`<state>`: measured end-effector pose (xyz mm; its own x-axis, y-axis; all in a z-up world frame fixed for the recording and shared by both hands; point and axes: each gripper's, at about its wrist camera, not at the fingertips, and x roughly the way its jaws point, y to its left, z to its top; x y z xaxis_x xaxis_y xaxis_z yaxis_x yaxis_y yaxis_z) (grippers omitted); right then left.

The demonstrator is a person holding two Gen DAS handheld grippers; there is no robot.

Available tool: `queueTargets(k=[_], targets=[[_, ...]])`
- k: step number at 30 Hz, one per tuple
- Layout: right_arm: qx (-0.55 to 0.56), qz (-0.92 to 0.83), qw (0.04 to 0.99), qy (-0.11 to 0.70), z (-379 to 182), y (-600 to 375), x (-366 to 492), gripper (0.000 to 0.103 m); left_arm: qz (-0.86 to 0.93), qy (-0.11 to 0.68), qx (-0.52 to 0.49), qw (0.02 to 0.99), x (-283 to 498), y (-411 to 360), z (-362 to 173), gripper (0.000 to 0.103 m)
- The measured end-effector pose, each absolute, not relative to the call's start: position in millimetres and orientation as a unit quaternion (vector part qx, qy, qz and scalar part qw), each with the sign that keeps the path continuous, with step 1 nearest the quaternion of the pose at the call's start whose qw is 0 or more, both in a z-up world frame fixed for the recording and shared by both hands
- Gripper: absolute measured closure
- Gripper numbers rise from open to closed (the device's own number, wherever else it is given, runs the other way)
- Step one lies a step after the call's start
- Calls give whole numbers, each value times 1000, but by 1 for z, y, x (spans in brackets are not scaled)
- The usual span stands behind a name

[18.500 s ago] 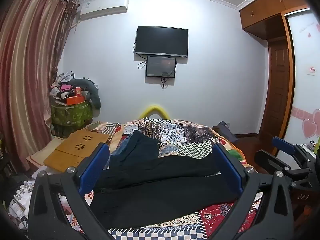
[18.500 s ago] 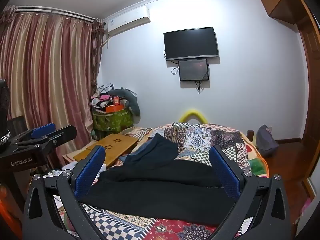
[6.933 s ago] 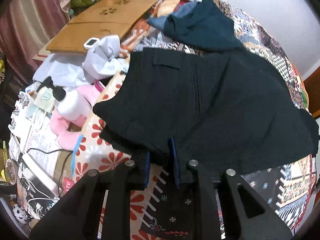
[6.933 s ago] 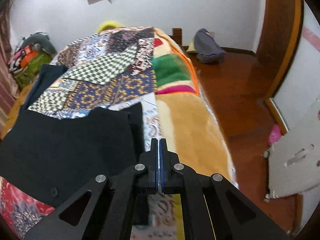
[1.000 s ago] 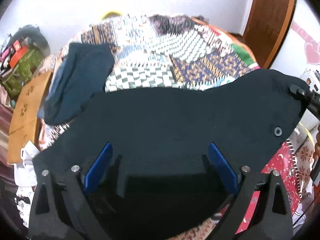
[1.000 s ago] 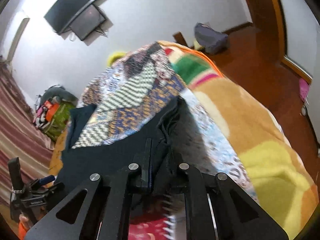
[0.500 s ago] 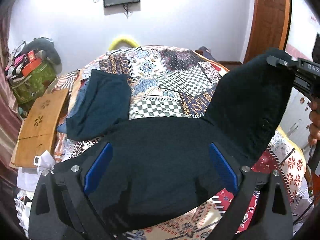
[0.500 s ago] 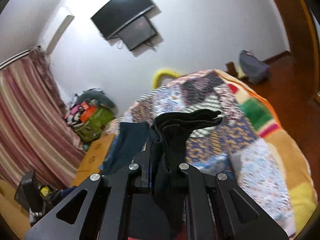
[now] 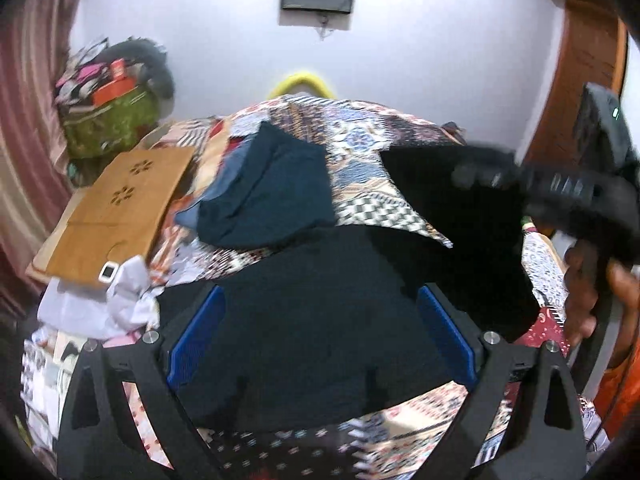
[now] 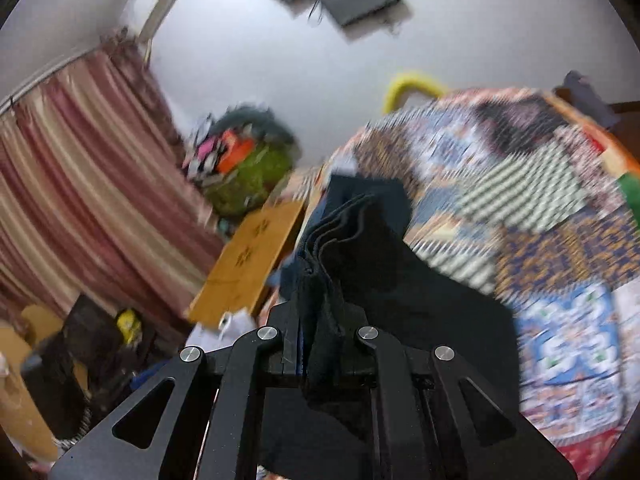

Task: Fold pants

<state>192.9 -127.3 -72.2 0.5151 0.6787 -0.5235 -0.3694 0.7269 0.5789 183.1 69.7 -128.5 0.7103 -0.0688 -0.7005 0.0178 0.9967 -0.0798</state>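
The black pants (image 9: 312, 332) lie across the near part of the patterned bed. My left gripper (image 9: 320, 332) is open and empty, its blue pads (image 9: 196, 340) spread wide above the pants' middle. My right gripper (image 10: 320, 320) is shut on the bunched leg ends of the black pants (image 10: 400, 280) and holds them lifted above the bed. In the left wrist view the right gripper (image 9: 500, 176) shows at the right, carrying the raised end of the pants leftward over the rest.
A dark teal folded garment (image 9: 272, 188) lies on the patchwork bedspread (image 9: 360, 128) behind the pants. A wooden lap table (image 9: 120, 208) and white cloth (image 9: 100, 300) sit at the bed's left side. A curtain (image 10: 80, 152) and green bag (image 9: 104, 128) stand left.
My right gripper has swung the held pants end up and leftward over the bed. The left gripper stays open above the pants and has drawn back slightly.
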Motion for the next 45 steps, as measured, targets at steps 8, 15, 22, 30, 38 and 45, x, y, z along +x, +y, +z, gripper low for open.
queueTargets(k=[8, 15, 22, 30, 38, 45], targets=[[84, 347, 805, 474, -137, -56, 166, 94, 3, 395, -44, 918, 170, 95, -141, 6], [25, 387, 772, 503, -146, -52, 144, 78, -3, 395, -41, 918, 175, 92, -140, 6], [-32, 398, 787, 471, -118, -73, 128, 55, -20, 394, -47, 918, 195, 79, -132, 6], [3, 361, 835, 415, -80, -124, 158, 54, -61, 406, -57, 910, 238, 55, -122, 6], [36, 315, 846, 429, -91, -156, 205, 54, -88, 462, -45, 881, 293, 21, -151, 6], [35, 319, 803, 502, -147, -155, 234, 54, -102, 546, -10, 832, 326, -3, -212, 6]])
